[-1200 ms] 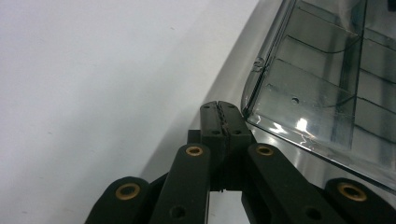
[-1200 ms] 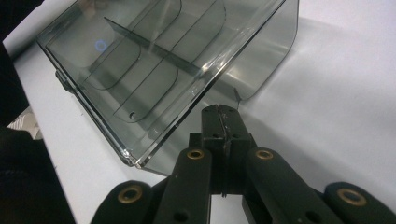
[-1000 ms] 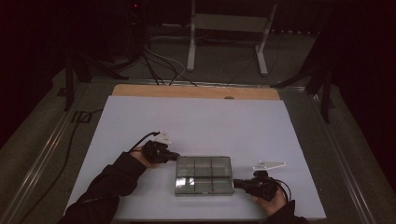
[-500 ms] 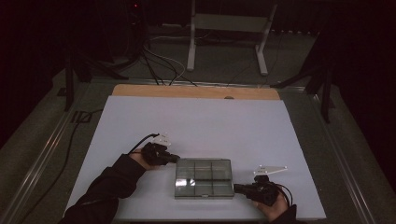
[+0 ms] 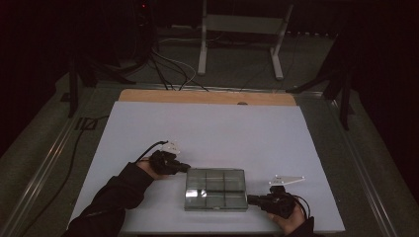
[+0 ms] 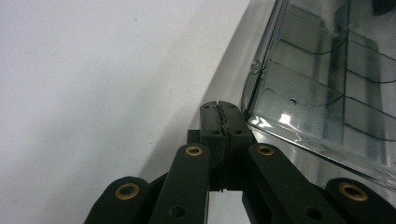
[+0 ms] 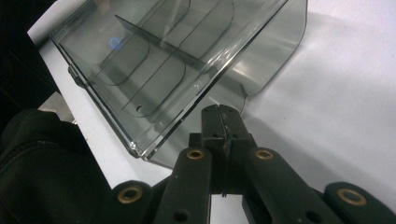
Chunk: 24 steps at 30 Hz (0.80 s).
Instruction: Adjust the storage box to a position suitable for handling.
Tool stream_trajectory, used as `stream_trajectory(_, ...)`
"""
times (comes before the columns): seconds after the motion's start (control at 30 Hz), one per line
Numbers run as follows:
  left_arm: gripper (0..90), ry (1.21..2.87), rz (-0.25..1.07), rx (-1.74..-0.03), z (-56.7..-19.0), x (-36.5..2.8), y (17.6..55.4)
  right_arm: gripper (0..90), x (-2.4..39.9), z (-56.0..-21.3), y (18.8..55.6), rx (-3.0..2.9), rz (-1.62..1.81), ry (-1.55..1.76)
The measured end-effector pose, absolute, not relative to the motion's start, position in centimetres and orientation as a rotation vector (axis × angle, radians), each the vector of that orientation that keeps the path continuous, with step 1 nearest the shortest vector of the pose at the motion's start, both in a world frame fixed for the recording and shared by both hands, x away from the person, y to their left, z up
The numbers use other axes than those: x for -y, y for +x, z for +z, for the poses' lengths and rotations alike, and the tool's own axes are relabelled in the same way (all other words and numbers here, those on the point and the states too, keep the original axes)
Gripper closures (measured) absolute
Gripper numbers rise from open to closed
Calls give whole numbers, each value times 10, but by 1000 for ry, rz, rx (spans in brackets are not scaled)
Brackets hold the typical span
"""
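1. While both jaw pairs stand fully closed on nothing, the left hand-held gripper (image 5: pixel 184 168) sits at the far-left corner of the clear compartment box (image 5: pixel 216 189), the right hand-held gripper (image 5: pixel 253 199) at its near-right corner.
2. The box lies flat on the white table (image 5: pixel 207 133), near its front edge.
3. Good practice, by judgement: press from both opposite corners evenly, so the box slides without twisting.
4. No readable brand, label or writing appears.

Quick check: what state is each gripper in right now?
Left gripper: jaws shut, empty, beside a corner of the clear compartment box.
Right gripper: jaws shut, empty, by the box's edge.
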<state>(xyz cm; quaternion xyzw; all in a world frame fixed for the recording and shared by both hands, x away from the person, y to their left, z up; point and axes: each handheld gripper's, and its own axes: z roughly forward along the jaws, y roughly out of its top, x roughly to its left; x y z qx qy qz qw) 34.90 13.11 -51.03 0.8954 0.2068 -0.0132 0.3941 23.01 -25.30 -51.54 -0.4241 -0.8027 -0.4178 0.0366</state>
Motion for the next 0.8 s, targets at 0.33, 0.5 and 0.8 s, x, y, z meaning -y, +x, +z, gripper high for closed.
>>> stream_trajectory(0.33, 831, 2181, -17, -506, -491, -159, 338, 900, 260, -511, 240, 2511, -1314, -1279)
stream_trajectory(0.5, 715, 2153, -61, -494, -483, -167, 326, 900, 262, -508, 244, 2534, -1320, -1253)
stream_trajectory(0.8, 456, 2144, -63, -437, -475, -170, 301, 900, 264, -506, 243, 2546, -1342, -1202)
